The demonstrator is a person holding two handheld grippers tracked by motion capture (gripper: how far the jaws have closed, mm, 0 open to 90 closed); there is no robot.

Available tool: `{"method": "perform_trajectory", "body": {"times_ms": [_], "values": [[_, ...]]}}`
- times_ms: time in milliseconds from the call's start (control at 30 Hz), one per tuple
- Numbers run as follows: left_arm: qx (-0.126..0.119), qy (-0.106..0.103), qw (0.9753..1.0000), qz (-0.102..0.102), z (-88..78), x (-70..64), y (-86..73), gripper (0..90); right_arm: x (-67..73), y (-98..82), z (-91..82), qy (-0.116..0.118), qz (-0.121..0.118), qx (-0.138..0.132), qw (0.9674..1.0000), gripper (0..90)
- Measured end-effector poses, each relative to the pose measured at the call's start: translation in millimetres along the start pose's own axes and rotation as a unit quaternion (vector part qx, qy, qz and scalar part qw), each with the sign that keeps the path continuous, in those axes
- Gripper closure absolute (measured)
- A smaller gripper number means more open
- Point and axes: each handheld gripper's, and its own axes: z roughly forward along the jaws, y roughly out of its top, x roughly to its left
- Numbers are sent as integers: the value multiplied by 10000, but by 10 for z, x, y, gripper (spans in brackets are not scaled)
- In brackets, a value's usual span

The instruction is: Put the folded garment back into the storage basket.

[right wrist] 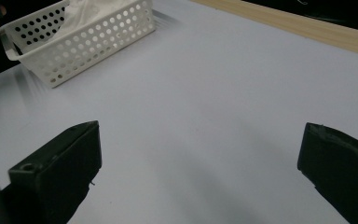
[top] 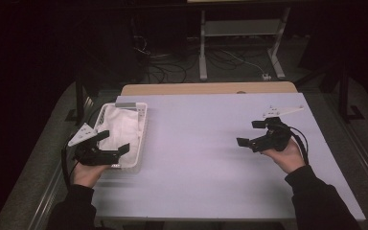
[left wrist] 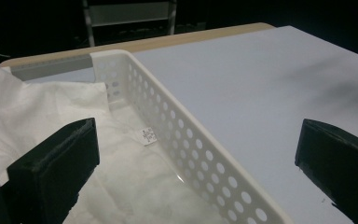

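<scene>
Two wide-open grippers, left [top: 116, 143] over crumpled white cloth [top: 120, 127] in a perforated plastic basket [top: 141, 132], right [top: 254, 133] above smooth table [top: 196, 143].

white cloth [top: 120, 125] | crumpled | inside perforated white basket [top: 143, 125] | table's left side

A dim laboratory or recording room. A white-topped worktable [top: 211, 143] fills the centre of the frame; at upper centre, loose cables [top: 172, 60] trail across the dark floor beside a grey metal stand [top: 242, 36].
</scene>
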Motion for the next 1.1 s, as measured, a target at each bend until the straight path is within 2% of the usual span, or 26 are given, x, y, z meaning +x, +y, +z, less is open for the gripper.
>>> {"method": "perform_trajectory", "body": {"times_ms": [167,633,1100], "values": [[-11,-9,10000,16,-25,-16,-51,0,-39,-65,-64,-56,49,-38,10000,0],[4,-8,10000,3,-59,-58,-153,0,-183,-390,-343,-304,251,-116,9992,0],[-24,-24,10000,-87,-84,-78,-216,0,-245,-659,-469,-543,326,-65,9980,0]]}}
